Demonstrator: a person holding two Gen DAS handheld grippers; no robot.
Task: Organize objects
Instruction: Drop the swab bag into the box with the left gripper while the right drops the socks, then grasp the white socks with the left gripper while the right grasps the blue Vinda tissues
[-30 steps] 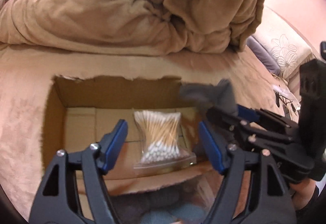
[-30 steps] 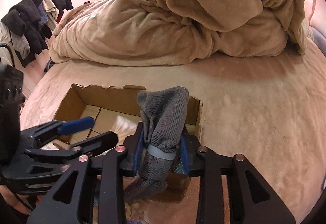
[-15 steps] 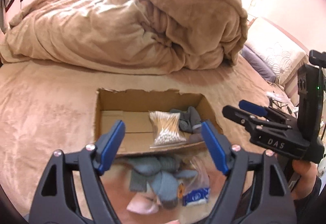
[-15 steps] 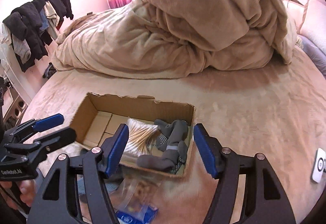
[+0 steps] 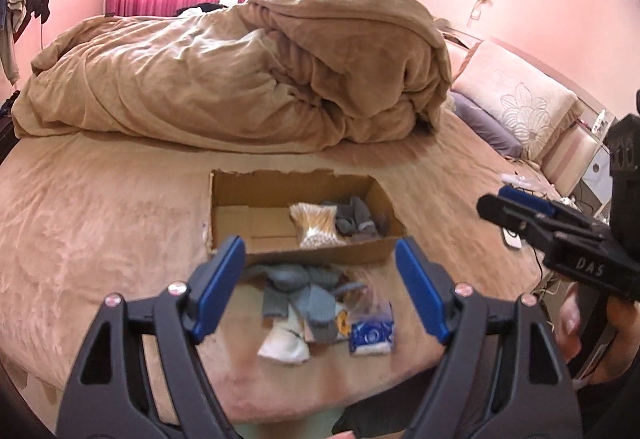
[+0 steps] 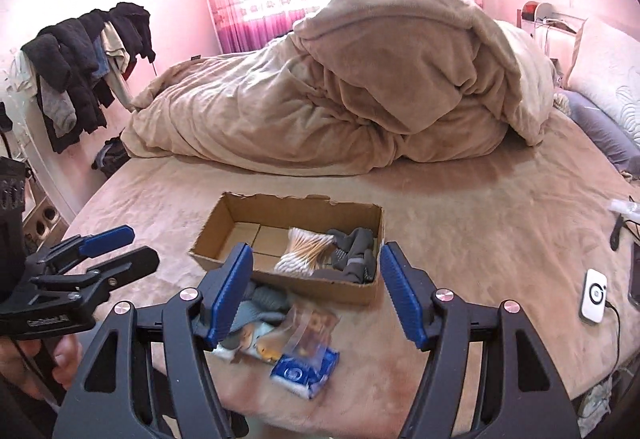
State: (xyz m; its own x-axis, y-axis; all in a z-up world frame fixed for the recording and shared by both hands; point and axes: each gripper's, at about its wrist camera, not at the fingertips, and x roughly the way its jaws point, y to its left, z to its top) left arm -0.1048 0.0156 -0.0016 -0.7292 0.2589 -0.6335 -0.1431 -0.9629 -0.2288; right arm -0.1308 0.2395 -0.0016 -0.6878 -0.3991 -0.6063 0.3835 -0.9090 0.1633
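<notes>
An open cardboard box (image 5: 228, 199) (image 6: 372, 291) sits on the bed. In it lie a bag of cotton swabs (image 5: 316, 225) (image 6: 306, 251) and dark grey socks (image 5: 356, 219) (image 6: 356, 253). In front of the box lies a loose pile: grey-blue socks (image 5: 304, 291) (image 6: 256, 303), a white sock (image 5: 284, 345), a clear bag (image 6: 308, 327) and a blue packet (image 5: 372, 335) (image 6: 304, 369). My left gripper (image 5: 320, 283) (image 6: 108, 251) is open and empty, held back above the pile. My right gripper (image 6: 316, 291) (image 5: 516, 207) is open and empty too.
A heaped tan duvet (image 5: 240, 71) (image 6: 360, 87) fills the back of the bed. Pillows (image 5: 516, 107) lie at the right. A white device on a cable (image 6: 595, 295) lies on the bed at the right. Clothes hang on a rack (image 6: 80, 67) at the left.
My right gripper opened and left the dark grey socks in the box. Both grippers then drew back and up from the box, and the pile in front came into view.
</notes>
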